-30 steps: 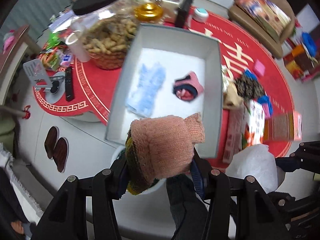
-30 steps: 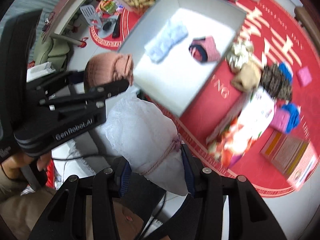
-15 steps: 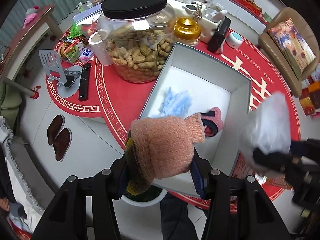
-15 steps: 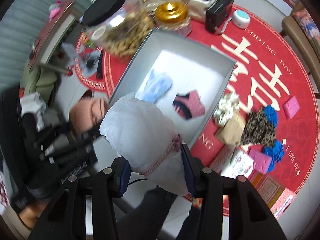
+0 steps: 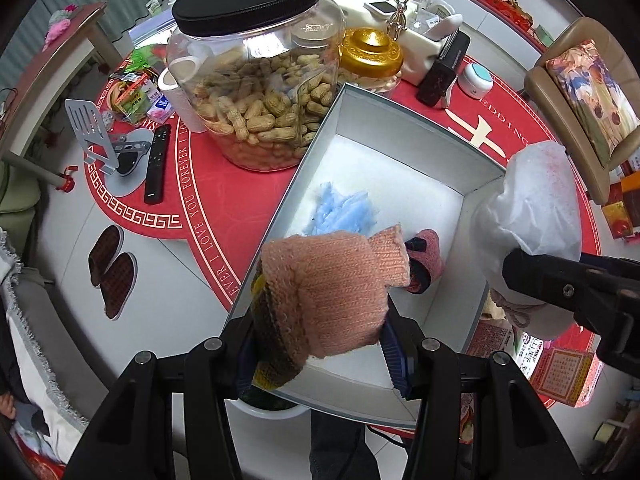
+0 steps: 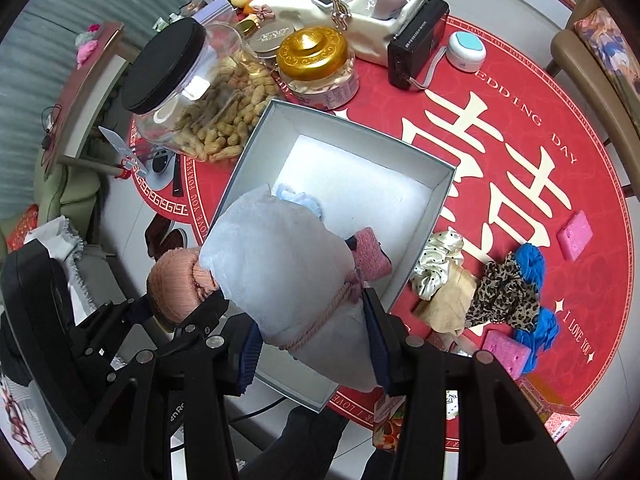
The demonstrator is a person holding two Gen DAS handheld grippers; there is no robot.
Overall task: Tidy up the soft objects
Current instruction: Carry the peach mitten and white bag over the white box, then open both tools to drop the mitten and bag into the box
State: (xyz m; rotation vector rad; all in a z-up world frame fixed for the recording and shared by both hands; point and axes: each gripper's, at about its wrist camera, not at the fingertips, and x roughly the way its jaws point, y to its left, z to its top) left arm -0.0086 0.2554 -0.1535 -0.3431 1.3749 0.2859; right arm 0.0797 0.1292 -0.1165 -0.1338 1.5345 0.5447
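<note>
Right gripper point(image 6: 312, 344): clamped on white pouch point(image 6: 288, 264), pink cord at neck. Left gripper point(image 6: 180, 312): gripping pink knit roll point(image 6: 176, 284). Grey box point(image 6: 436, 208) below: blue fluff point(image 6: 300, 198), pink-navy sock point(image 6: 370, 254). Beside box: peanut jar point(image 6: 196, 92), scrunchies point(image 6: 504, 292).

**Legible text, both wrist views**

Red round table mat point(image 6: 520, 92): "EDDING DAY" reads along the upper right rim in the right wrist view, first letter cut off, with "LOVE YOU FOREVER" fragments above it. "I LOVE YOU" sits at the lower right rim. A large cream double-happiness character point(image 6: 492, 168) fills the mat's centre right.

Same mat in the left wrist view point(image 5: 208, 200): "YOU FOREVER I LOVE" runs down the left rim, centre left of frame.

Left gripper body point(image 6: 176, 412), lower left of the right wrist view: partial "nRo". Box and jar labels are too small to read.
</note>
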